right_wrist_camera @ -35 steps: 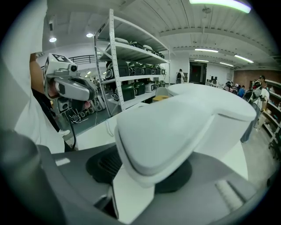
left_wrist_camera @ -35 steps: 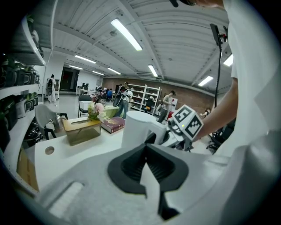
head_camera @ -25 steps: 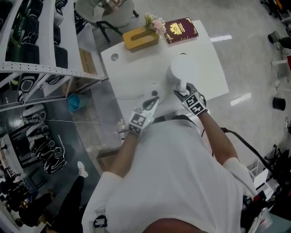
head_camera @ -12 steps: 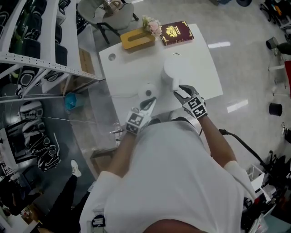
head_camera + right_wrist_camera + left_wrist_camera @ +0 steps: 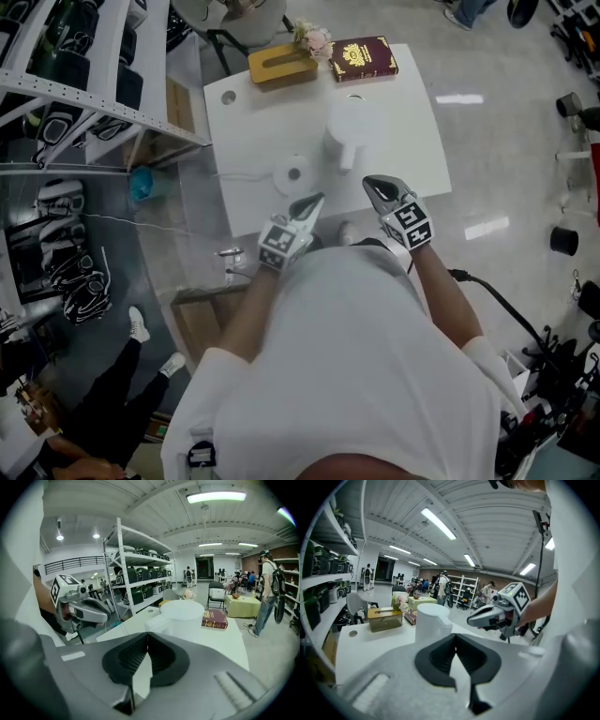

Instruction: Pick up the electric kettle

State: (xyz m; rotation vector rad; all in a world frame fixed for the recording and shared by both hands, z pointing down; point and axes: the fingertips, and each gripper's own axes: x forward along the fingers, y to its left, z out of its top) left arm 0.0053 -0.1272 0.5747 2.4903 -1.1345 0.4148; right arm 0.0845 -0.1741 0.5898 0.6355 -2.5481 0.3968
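Observation:
The white electric kettle (image 5: 352, 127) stands upright on the white table (image 5: 412, 150), its handle turned toward me. It also shows in the left gripper view (image 5: 432, 620) and the right gripper view (image 5: 187, 616). Its round white base (image 5: 293, 173) lies apart to the left, with nothing on it. My right gripper (image 5: 380, 187) hangs shut and empty over the table's near edge, a short way from the handle. My left gripper (image 5: 307, 204) is shut and empty too, just short of the base. Each gripper's own view shows its tips meeting: left (image 5: 455, 637), right (image 5: 147, 634).
A yellow tissue box (image 5: 281, 66), a small bunch of flowers (image 5: 314, 39) and a dark red book (image 5: 363, 58) lie along the table's far edge. Metal shelving (image 5: 84, 84) stands close on the left. A chair (image 5: 230, 14) is behind the table.
My right gripper has pulled back and up from the kettle's handle, and its jaws have gone from open to shut. The left gripper has drawn back from the base. The kettle stays put.

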